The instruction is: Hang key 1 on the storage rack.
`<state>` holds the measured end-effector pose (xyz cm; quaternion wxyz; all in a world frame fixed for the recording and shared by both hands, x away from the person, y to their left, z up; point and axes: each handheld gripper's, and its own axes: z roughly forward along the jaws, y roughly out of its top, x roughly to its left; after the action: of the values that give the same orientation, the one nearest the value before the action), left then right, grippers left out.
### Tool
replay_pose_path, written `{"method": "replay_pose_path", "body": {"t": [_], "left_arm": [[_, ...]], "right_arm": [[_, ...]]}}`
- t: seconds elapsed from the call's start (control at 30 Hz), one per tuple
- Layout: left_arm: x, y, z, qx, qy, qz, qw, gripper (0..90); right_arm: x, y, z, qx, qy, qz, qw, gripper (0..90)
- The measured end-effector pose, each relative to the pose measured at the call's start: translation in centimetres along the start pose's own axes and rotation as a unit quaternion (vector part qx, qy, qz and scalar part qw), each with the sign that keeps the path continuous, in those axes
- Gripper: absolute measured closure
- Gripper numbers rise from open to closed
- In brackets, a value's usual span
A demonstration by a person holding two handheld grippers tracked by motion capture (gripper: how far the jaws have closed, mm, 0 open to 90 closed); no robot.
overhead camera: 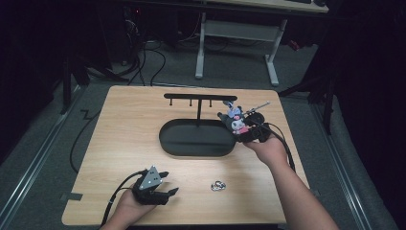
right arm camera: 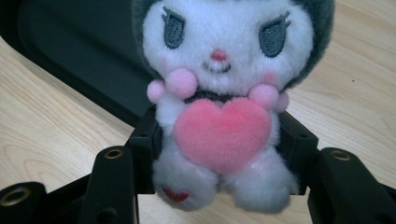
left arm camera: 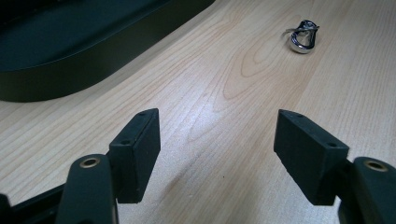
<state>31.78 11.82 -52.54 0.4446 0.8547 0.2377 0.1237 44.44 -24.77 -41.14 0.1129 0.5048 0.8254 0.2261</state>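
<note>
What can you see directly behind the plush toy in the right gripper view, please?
Behind the plush toy lie the black tray's wall and the wooden table. The toy covers whatever is straight behind it.

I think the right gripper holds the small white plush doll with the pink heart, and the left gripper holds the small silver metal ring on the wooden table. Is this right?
Not fully. The left gripper holds nothing: the left gripper view shows its jaws open over bare table, with the small silver metal ring lying apart ahead of them. The right gripper does hold the white plush doll with the pink heart.

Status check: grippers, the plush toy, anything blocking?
Right gripper shut on plush toy, beside tray. Left gripper open, empty. Metal clip lies apart.
</note>
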Motion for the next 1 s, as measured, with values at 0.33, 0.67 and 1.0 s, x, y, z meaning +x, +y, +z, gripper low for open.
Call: {"method": "replay_pose_path", "body": {"t": [0.33, 0.67, 1.0], "left_arm": [[-0.1, -0.1, 0.1, 0.003, -0.003, 0.003, 1.0000, 32.3], [0.0, -0.1, 0.1, 0.001, -0.005, 0.002, 1.0000, 32.2], [0.0, 0.0, 0.2, -0.001, -0.007, -0.001, 1.0000, 32.2]], "right_arm": [[0.2, 0.1, 0.9, -0.001, -0.012, -0.008, 0.9999, 41.2], [0.5, -0.3, 0.5, 0.005, -0.017, -0.026, 0.9995, 34.1], [3.1, -5.4, -0.8, -0.038, 0.009, -0.045, 0.9982, 40.5]]}}
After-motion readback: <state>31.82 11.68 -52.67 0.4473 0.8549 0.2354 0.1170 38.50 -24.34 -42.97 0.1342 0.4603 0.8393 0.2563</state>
